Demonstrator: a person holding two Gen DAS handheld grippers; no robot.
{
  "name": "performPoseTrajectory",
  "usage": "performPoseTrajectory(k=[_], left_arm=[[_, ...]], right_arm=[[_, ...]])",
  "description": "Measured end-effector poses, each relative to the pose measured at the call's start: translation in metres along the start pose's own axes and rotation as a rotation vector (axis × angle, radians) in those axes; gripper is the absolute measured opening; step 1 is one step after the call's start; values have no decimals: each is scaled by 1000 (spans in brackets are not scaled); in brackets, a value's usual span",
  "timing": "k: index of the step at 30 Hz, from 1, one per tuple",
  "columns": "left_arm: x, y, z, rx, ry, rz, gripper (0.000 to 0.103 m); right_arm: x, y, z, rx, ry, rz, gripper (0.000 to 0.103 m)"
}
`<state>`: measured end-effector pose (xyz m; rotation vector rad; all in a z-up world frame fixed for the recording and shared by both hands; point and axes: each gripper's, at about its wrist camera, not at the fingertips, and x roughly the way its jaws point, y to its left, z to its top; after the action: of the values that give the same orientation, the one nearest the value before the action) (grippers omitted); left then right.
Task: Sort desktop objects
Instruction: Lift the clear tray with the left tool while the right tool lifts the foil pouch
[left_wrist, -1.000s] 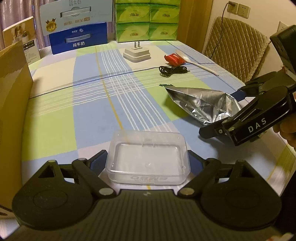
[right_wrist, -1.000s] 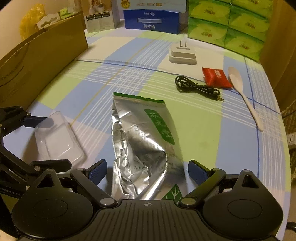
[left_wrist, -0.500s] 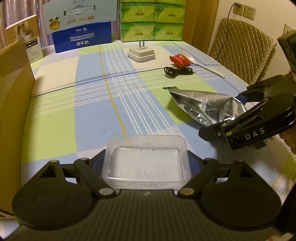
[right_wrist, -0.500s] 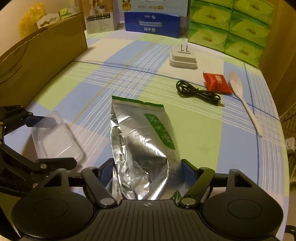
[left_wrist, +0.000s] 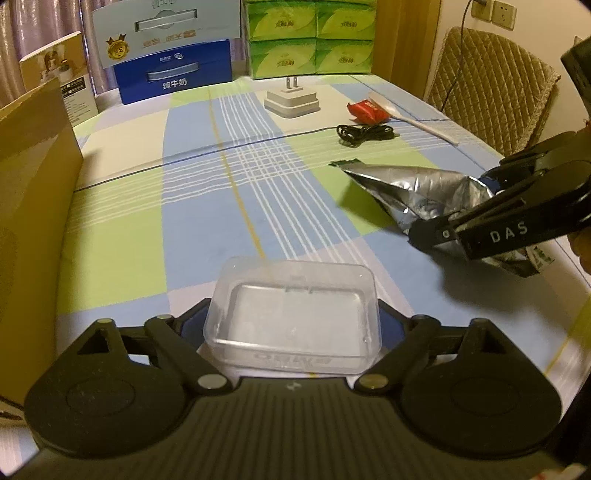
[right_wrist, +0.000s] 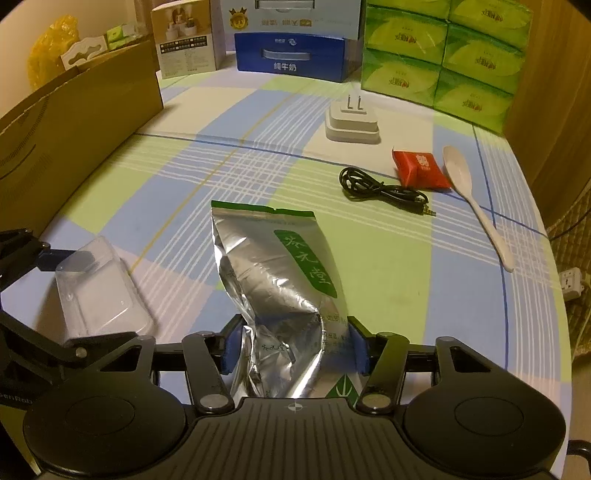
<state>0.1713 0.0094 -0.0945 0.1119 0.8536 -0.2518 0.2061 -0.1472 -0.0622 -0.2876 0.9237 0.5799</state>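
Under me a table (right_wrist: 524, 317) spread with a checked cloth of blue, green and white, a cardboard box (right_wrist: 66, 122) along its left edge, and at the far edge a blue milk carton (right_wrist: 295, 55) beside stacked green tissue packs (right_wrist: 443, 55). Mid-table sits a white plug adapter (right_wrist: 351, 123), prongs up; nearer lie a coiled black cable (right_wrist: 380, 188), a red packet (right_wrist: 421, 170) and a white spoon (right_wrist: 476, 199), the packet just beside the spoon's bowl
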Motion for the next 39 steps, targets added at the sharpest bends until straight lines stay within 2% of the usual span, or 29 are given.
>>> performPoseTrajectory(k=[9, 16, 19, 20, 22, 23, 29, 39], left_arm=[[0, 2, 0, -13, -3, -4, 85], [0, 0, 0, 8, -5, 1, 84], [0, 0, 1, 5, -8, -2, 84], [-1, 0, 1, 6, -11, -2, 84], [-2, 0, 2, 5, -19, -6, 84], [-3, 1, 3, 2, -23, -6, 84], [-7, 5, 7, -15, -48, -6, 84], [-34, 3, 28, 8, -115, -10, 84]], right_arm=[[0, 5, 1, -18, -3, 6, 53], [5, 9, 1, -65, 4, -15, 64], [5, 10, 0, -72, 4, -22, 64], [6, 9, 1, -64, 7, -18, 64], [4, 9, 1, -51, 3, -23, 54], [2, 9, 1, -47, -4, -21, 53], [-9, 5, 3, 14, -65, -23, 49], [-43, 3, -4, 248, -171, 25, 49]])
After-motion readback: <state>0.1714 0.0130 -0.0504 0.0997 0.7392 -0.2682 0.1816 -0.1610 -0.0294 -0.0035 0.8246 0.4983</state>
